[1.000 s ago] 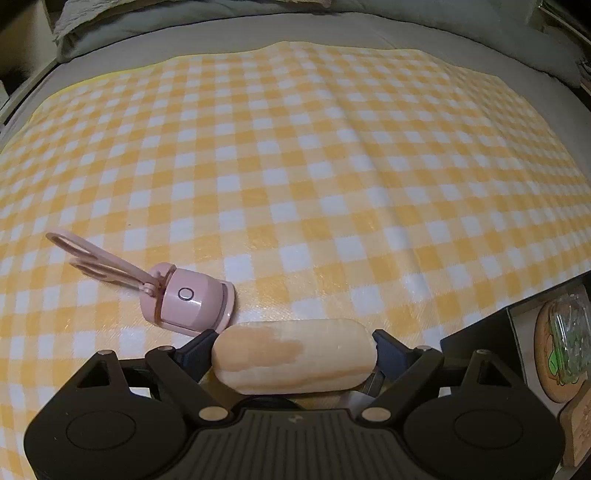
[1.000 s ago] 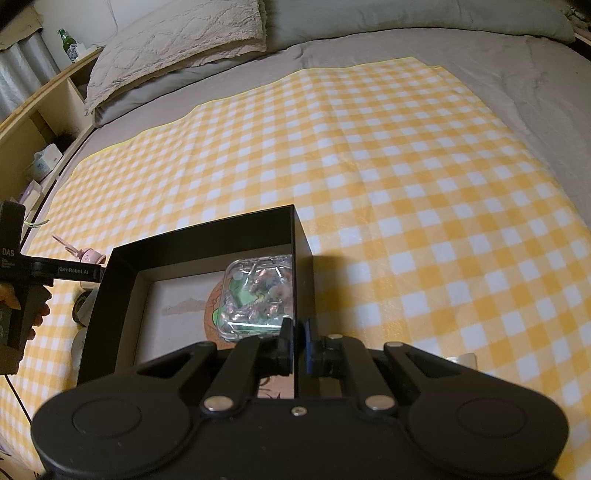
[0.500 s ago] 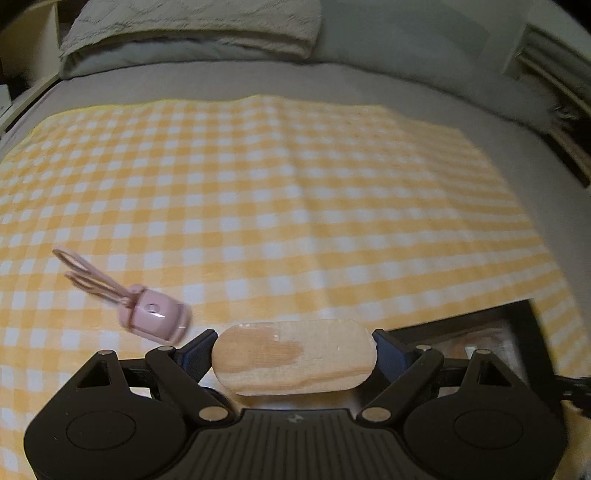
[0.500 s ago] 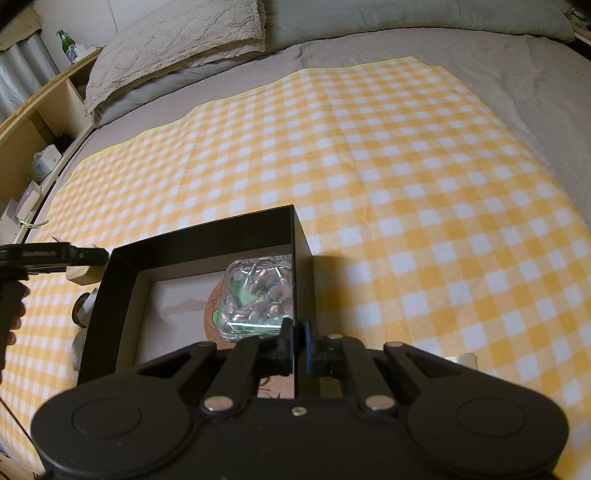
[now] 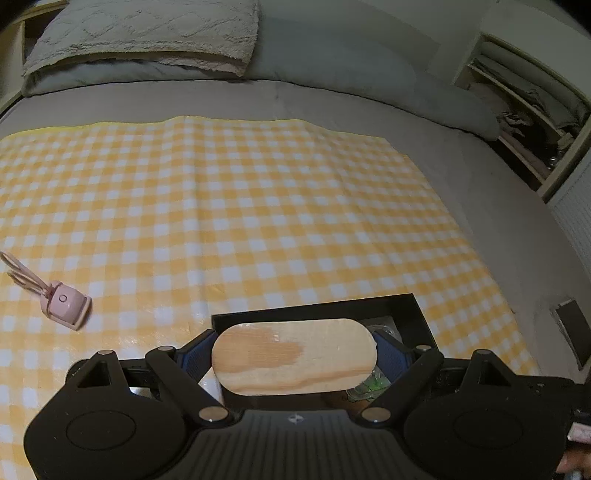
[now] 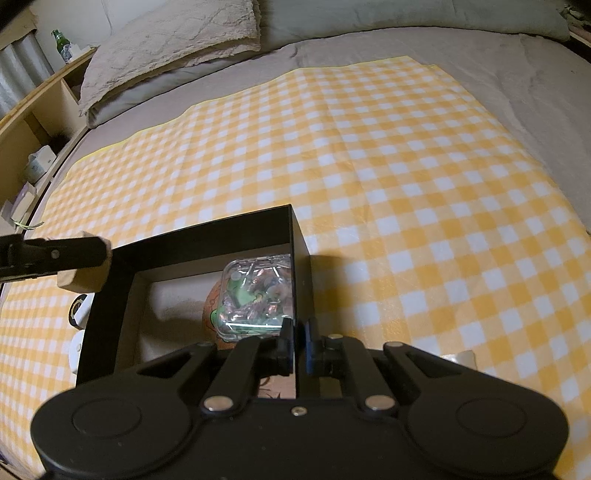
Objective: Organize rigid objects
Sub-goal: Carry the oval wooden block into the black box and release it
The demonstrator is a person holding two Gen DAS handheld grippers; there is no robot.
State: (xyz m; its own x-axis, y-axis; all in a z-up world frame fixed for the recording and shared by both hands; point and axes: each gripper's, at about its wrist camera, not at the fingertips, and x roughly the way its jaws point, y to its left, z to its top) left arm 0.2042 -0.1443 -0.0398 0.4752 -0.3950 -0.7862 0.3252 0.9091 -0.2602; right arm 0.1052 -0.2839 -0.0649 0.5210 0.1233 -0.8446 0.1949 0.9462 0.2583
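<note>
My left gripper is shut on an oval wooden block and holds it above the black box. In the right wrist view the left gripper and the block hang over the box's left wall. My right gripper is shut on the box's right wall. Inside the box lies a clear plastic case of small clips on a round coaster. A pink clip-like gadget with a loop lies on the checked cloth at the left.
The yellow checked cloth covers a grey bed. Pillows lie at the far end. Shelves stand at the left and at the right. Two small round objects lie left of the box. A dark flat item lies on the bed at right.
My left gripper has lifted and carried the wooden block to the right, from beside the pink gadget to above the black box. The right gripper has kept its hold on the box wall.
</note>
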